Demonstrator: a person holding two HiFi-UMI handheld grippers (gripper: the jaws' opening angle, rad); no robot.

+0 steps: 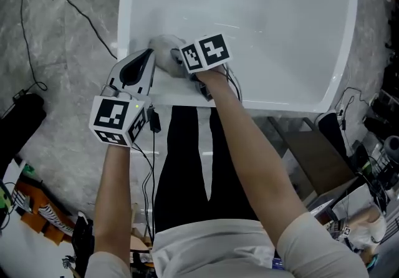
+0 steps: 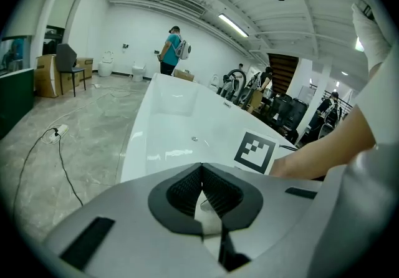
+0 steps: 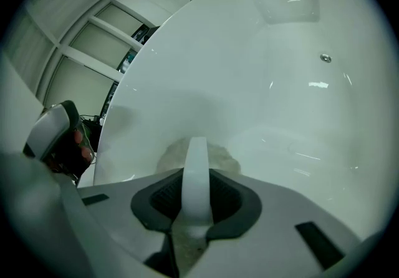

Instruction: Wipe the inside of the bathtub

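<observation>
The white bathtub [image 1: 128, 9] fills the top of the head view. A grey cloth [image 1: 163, 48] is bunched against the tub's inner wall just below the near rim. My right gripper [image 1: 177, 62] is shut on this cloth. In the right gripper view the cloth [image 3: 218, 157] is pressed to the tub wall [image 3: 280, 102] beyond my right gripper [image 3: 197, 167], and a white strip stands between the jaws. My left gripper [image 1: 148, 54] lies at the near rim, just left of the cloth. In its own view my left gripper [image 2: 201, 167] is shut with nothing held, facing along the tub [image 2: 162, 121].
Cables [image 1: 68, 2] run over the grey floor left of the tub, and a black bag [image 1: 19, 118] lies further left. Clutter and equipment [image 1: 374, 146] crowd the right side. Far down the hall are a person in a teal shirt [image 2: 171, 49] and a chair [image 2: 68, 65].
</observation>
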